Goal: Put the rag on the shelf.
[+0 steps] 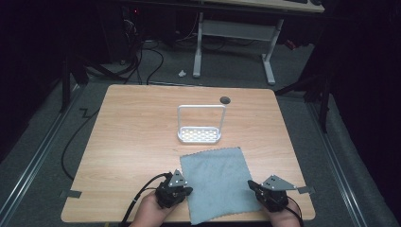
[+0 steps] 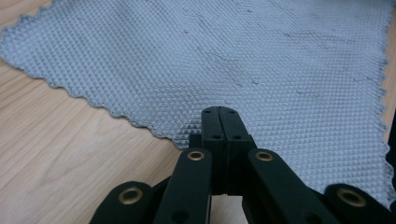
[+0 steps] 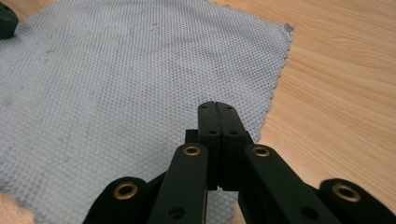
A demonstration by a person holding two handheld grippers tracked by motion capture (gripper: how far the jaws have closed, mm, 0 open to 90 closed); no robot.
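I had two grippers at the near edge of the table [image 1: 132, 123], one in each hand. My left gripper [image 1: 182, 190] sat at the left edge of the one grey cloth [image 1: 218, 182], its jaws pressed together with nothing between them. My right gripper [image 1: 254, 186] sat at the cloth's right edge, jaws likewise closed and empty. The cloth lay flat between them. Beyond it, near the table's middle, stood one white rack [image 1: 200, 134] with a tall handle.

Both black tongs [image 2: 220, 122] [image 3: 216, 116] show brass-ringed pivots, small screws, grey three-cornered plates and trailing black cables.
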